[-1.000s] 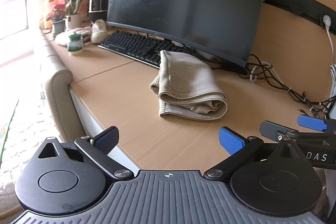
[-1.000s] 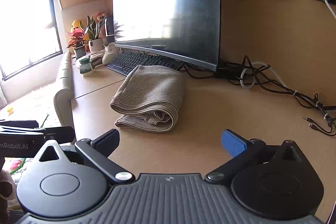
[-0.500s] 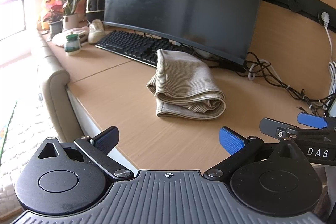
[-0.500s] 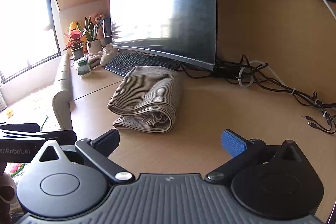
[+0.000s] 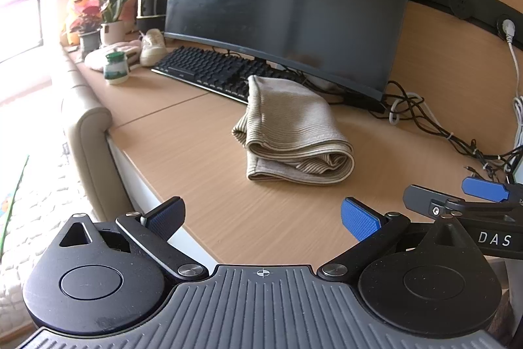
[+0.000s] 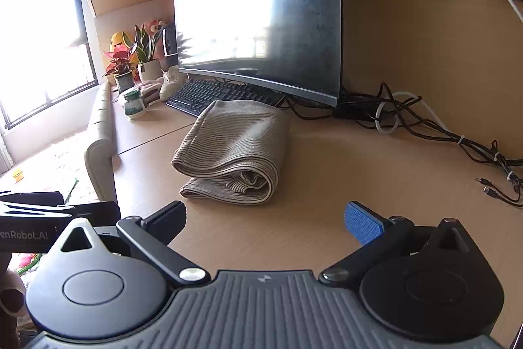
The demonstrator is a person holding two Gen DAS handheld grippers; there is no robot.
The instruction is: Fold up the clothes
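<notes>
A beige ribbed garment (image 5: 291,130) (image 6: 235,149) lies folded in a thick stack on the wooden desk (image 5: 183,152), just in front of the monitor. My left gripper (image 5: 261,216) hangs open over the desk's front edge, well short of the garment, nothing between its blue pads. My right gripper (image 6: 264,218) is also open and empty, a little nearer the fold's rolled end. In the left wrist view the right gripper's fingers (image 5: 483,188) show at the far right. The left gripper's body (image 6: 39,221) appears at the left edge of the right wrist view.
A large dark monitor (image 5: 287,8) and black keyboard (image 5: 209,71) stand behind the garment. Tangled cables (image 6: 425,126) run along the back right. Potted plants (image 5: 111,15), a small jar (image 5: 114,67) and a shoe (image 5: 152,46) sit far left. A padded bench (image 5: 88,133) borders the desk's left edge.
Both grippers have shifted slightly: the garment and desk items sit a little lower and to the left in both views than before. Both stay open; the garment has not moved.
</notes>
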